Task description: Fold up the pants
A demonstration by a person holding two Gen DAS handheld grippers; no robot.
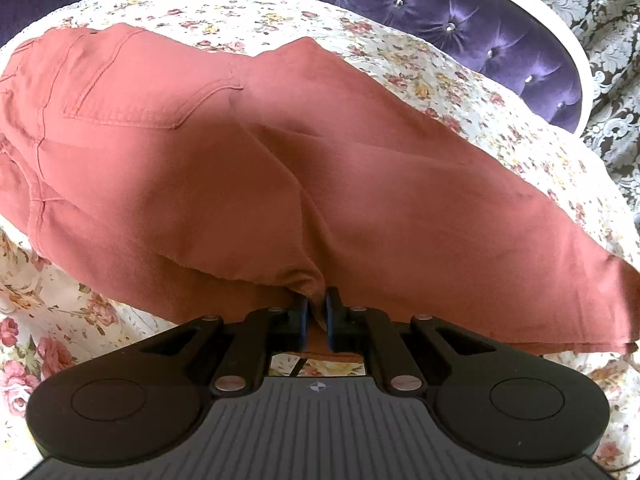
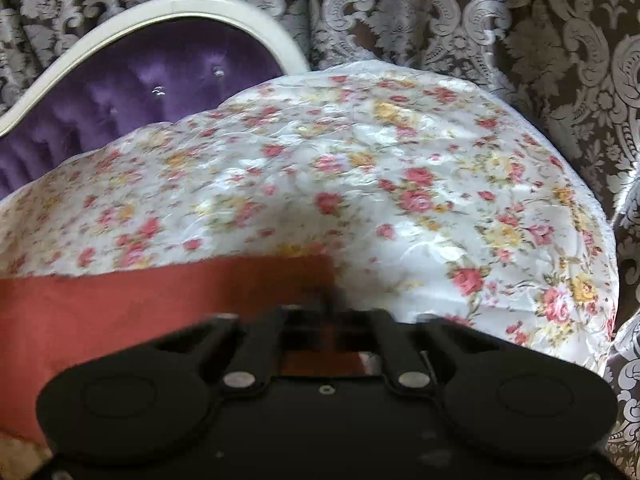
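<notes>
The rust-red pants [image 1: 280,152] lay spread flat on the bed, back side up. A back pocket [image 1: 152,80] showed near the waist. One leg lay folded over the other, its hem bunched up.

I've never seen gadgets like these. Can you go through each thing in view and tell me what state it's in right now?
pants: spread on the bed, back pocket up, near edge bunched and lifted.
left gripper: shut on a pinch of the pants' edge.
right gripper: at the pants' end; blurred, grip unclear.
floral bedspread: covers the bed, slightly rumpled.
purple headboard: upright behind the bed.
patterned curtain: hanging in folds.
</notes>
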